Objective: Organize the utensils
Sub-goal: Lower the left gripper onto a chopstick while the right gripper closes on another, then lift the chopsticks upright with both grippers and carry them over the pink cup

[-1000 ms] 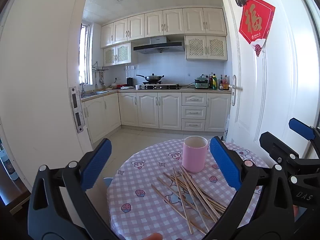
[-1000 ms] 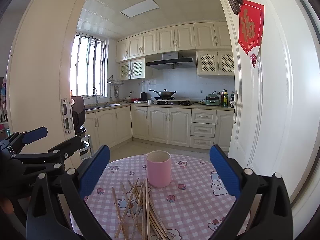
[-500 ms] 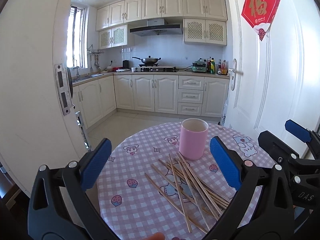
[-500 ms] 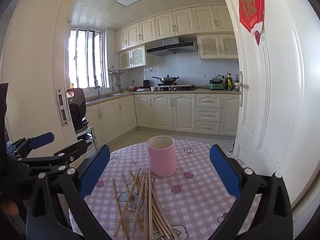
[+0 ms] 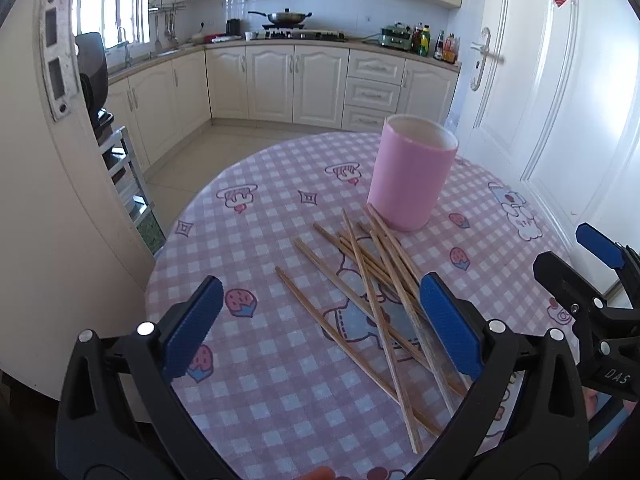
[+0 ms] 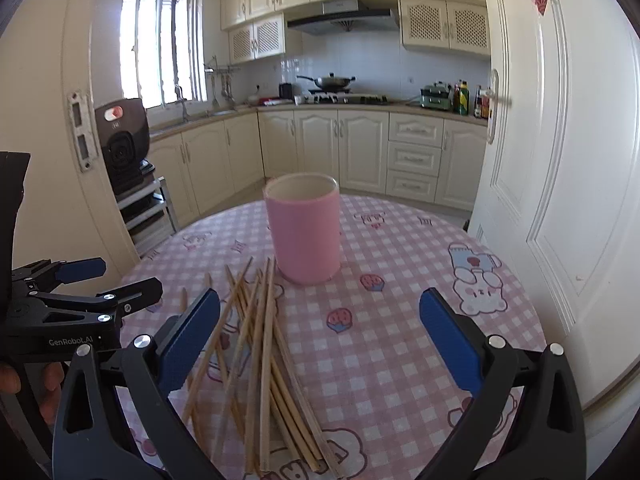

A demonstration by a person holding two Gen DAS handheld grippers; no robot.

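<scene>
A pink cup (image 5: 412,174) stands upright and empty on a round table with a pink checked cloth (image 5: 256,360). Several wooden chopsticks (image 5: 372,292) lie in a loose crossed pile in front of the cup. My left gripper (image 5: 320,320) is open and empty, above the near part of the pile. My right gripper (image 6: 320,332) is open and empty, over the cloth, with the chopsticks (image 6: 260,344) below its left finger and the cup (image 6: 303,227) beyond. Each gripper shows at the edge of the other's view: the right gripper (image 5: 592,280) and the left gripper (image 6: 80,292).
A white door (image 6: 568,160) stands close on the right of the table. A door frame (image 5: 48,160) and a metal rack with a black appliance (image 6: 124,148) stand on the left. Kitchen cabinets (image 6: 360,152) lie beyond the table's far edge.
Both grippers have moved forward and tilted down toward the table. The cup and chopsticks look larger and nearer. Both stay open and nothing on the table has moved.
</scene>
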